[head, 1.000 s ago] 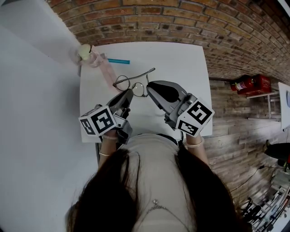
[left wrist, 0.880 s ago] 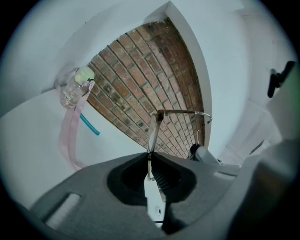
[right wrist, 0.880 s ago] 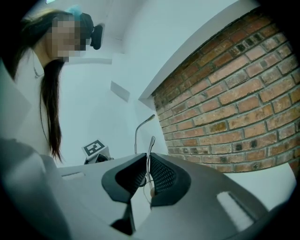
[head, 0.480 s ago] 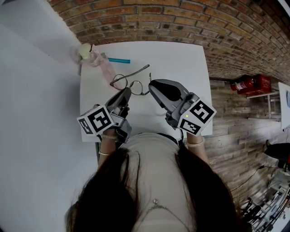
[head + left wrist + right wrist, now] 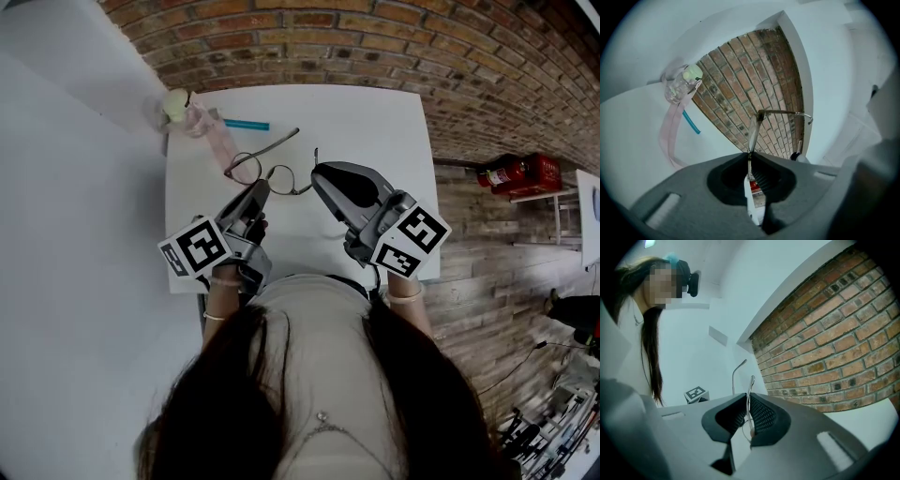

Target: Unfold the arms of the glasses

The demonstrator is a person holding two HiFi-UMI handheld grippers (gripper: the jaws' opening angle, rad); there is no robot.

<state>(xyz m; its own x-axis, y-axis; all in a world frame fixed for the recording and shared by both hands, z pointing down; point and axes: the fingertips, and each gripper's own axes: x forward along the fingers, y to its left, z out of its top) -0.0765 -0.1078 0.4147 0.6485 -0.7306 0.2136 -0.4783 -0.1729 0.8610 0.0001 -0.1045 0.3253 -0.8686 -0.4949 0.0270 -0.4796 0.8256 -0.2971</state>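
Note:
The thin metal glasses (image 5: pixel 265 172) hang just above the white table (image 5: pixel 375 131), held between both grippers. My left gripper (image 5: pixel 260 188) is shut on the frame at a lens. In the left gripper view the frame (image 5: pixel 753 133) rises from the shut left gripper (image 5: pixel 749 158), and one arm (image 5: pixel 785 112) bends off to the right. My right gripper (image 5: pixel 318 174) is shut on the other arm. That thin wire arm (image 5: pixel 750 387) stands between the pads of the right gripper (image 5: pixel 749 399). The free arm (image 5: pixel 277 141) points up and right.
A clear bottle (image 5: pixel 184 110) with a pale lid and a pink strap (image 5: pixel 222 142) lies at the table's far left corner, and a teal stick (image 5: pixel 246 125) lies beside it. A white wall runs along the left. A red object (image 5: pixel 516 173) sits on the brick floor to the right.
Both grippers have carried the glasses a little up and to the left. The free arm has swung further out from the lenses.

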